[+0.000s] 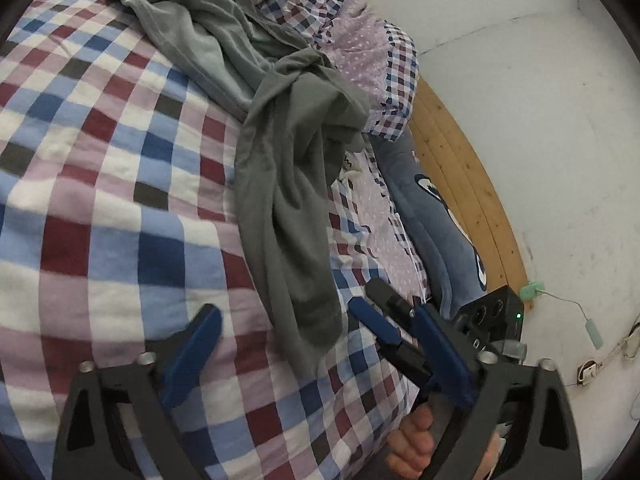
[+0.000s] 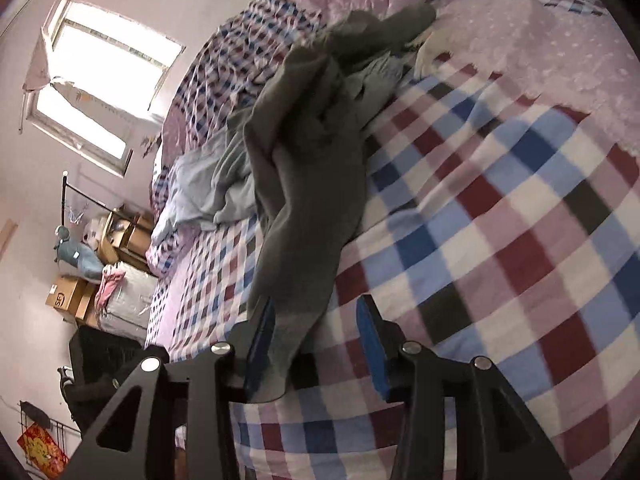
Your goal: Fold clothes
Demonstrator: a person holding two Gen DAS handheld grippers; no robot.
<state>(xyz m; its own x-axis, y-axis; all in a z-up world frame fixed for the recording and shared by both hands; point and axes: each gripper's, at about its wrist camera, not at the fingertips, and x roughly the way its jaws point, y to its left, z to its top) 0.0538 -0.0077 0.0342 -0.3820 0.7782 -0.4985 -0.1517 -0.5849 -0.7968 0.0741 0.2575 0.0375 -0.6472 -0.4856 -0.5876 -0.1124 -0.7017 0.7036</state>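
While both tongs gape — left tongs (image 1: 320, 340), right tongs (image 2: 316, 344) straddling grey garment (image 2: 312, 184).

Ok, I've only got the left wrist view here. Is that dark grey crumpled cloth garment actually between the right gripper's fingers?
Observer: Yes. The dark grey crumpled cloth garment has its lower end between the right gripper's fingers, with the jaws apart.
Operator: Touching a pad?
Observer: It lies against one blue pad; the other blue pad stands clear of it.
Operator: What's past the bed on that side?
Observer: Brown cardboard boxes, by the wall with the bright window.
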